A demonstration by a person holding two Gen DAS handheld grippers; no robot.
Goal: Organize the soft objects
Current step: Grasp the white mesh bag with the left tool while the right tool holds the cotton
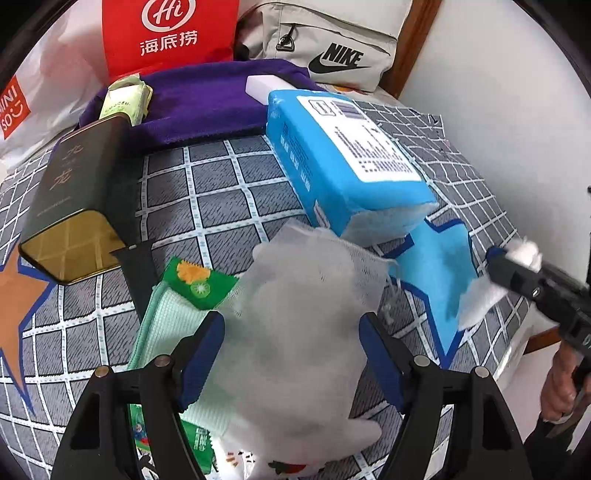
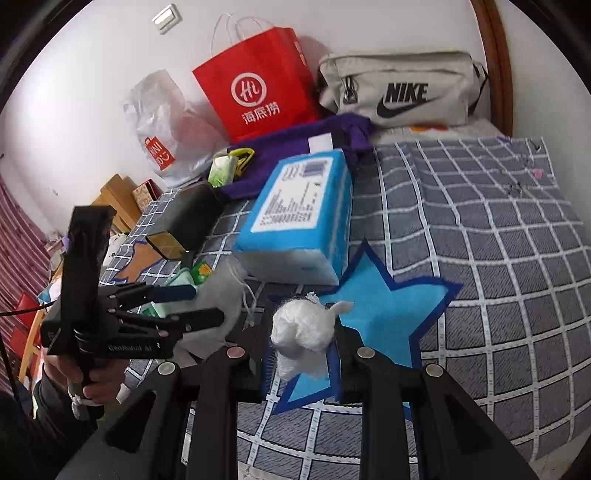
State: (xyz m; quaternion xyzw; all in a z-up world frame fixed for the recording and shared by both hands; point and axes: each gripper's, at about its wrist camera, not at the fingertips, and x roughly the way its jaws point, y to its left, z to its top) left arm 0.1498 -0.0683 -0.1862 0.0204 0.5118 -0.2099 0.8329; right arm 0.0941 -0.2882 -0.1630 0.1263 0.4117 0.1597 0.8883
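Observation:
My left gripper (image 1: 291, 354) is open around a white mesh pouch (image 1: 306, 317), its blue pads on either side of it; it lies on the checked cloth. In the right wrist view the left gripper (image 2: 207, 306) shows at the left with the pouch (image 2: 225, 291) between its fingers. My right gripper (image 2: 301, 356) is shut on a white cotton wad (image 2: 301, 328), held above a blue star patch (image 2: 384, 317). In the left wrist view the right gripper (image 1: 517, 258) holds the wad (image 1: 524, 253) at the right.
A blue tissue pack (image 1: 343, 155) lies ahead. A dark tin box (image 1: 77, 195), green cloth (image 1: 166, 332) and green packet (image 1: 127, 101) lie left. A purple cloth (image 1: 207, 99), red bag (image 1: 170, 33), Nike pouch (image 1: 332, 40) and plastic bag (image 2: 162, 125) stand behind.

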